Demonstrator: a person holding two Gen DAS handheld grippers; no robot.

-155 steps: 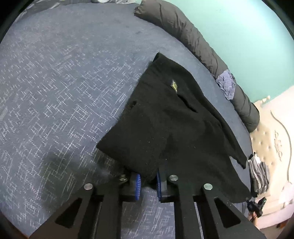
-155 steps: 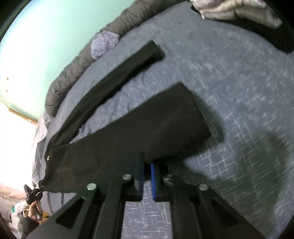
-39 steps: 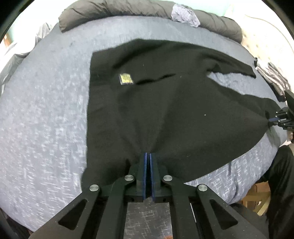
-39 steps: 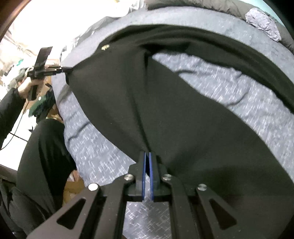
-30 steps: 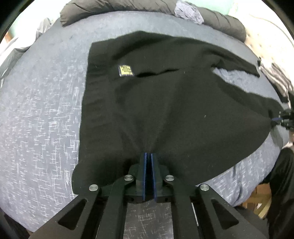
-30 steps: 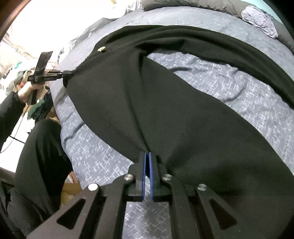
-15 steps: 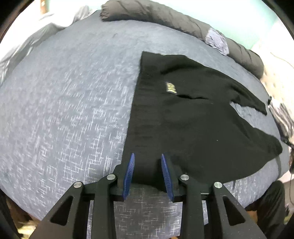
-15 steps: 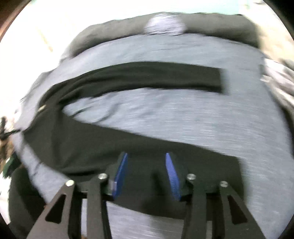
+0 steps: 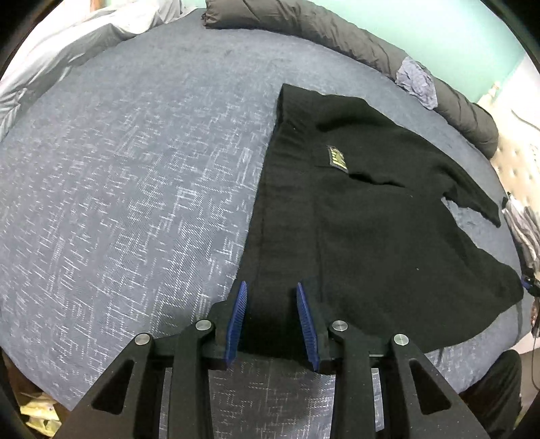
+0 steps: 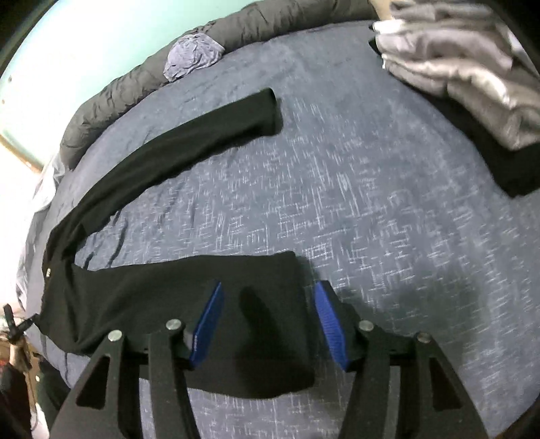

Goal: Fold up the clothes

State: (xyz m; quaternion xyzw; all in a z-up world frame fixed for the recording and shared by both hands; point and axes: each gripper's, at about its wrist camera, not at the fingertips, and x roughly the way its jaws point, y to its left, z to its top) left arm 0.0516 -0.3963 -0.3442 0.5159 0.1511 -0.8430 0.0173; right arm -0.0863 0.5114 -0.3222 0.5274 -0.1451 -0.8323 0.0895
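Hand-held gripper [image 9: 272, 320] blue ribbed pads straddle black knit trousers [image 9: 371, 229].

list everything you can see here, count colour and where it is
black trousers: 1, black with a small yellow label, spread flat on the bed, legs apart
bed cover: 1, blue-grey with white flecks, under everything
rolled duvet: 1, dark grey, along the far edge of the bed by the wall
crumpled cloth: 1, pale lilac-grey, on the rolled duvet
pile of clothes: 1 pile, grey over black, far right corner of the bed
wall: 1, mint green, behind the bed
left claw: 1, black with blue pads, open over the waist end of the trousers
right claw: 1, black with blue pads, open over one leg's hem, jaws just opened
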